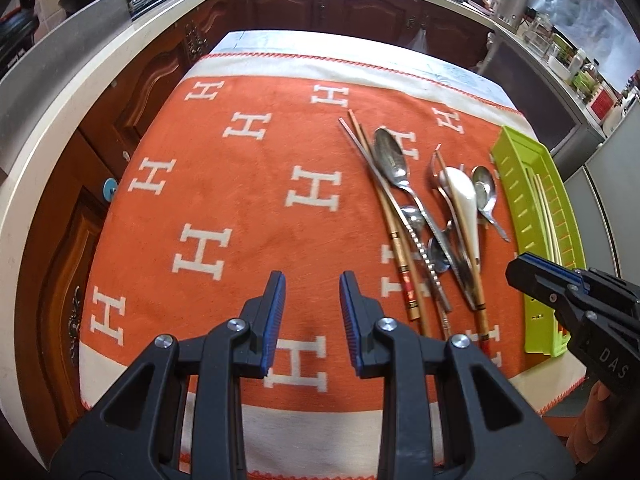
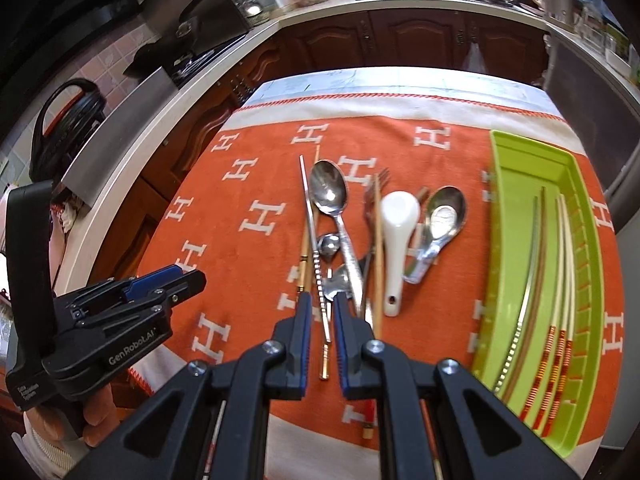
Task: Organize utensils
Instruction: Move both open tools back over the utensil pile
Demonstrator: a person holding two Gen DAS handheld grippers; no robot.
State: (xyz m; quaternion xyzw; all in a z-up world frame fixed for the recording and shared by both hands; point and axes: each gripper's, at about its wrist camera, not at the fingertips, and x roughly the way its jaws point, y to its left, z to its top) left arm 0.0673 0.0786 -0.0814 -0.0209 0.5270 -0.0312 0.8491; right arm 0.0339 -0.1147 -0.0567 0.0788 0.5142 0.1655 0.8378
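A pile of utensils lies on the orange cloth: a large steel spoon (image 2: 329,192), a white ceramic spoon (image 2: 397,232), a smaller steel spoon (image 2: 444,216), a fork (image 2: 374,196) and several chopsticks (image 2: 306,240). The pile also shows in the left wrist view (image 1: 424,216). A green tray (image 2: 516,280) at the right holds several chopsticks (image 2: 556,308). My right gripper (image 2: 321,300) is open, hovering over the near ends of the pile, with a metal chopstick (image 2: 324,312) showing between its fingers. My left gripper (image 1: 312,280) is open and empty over bare cloth, left of the pile.
The orange cloth with white H marks (image 1: 248,208) covers a small table. Dark wood kitchen cabinets (image 1: 360,8) and a pale countertop (image 1: 72,112) surround it. A steel appliance (image 2: 588,92) stands to the right behind the tray.
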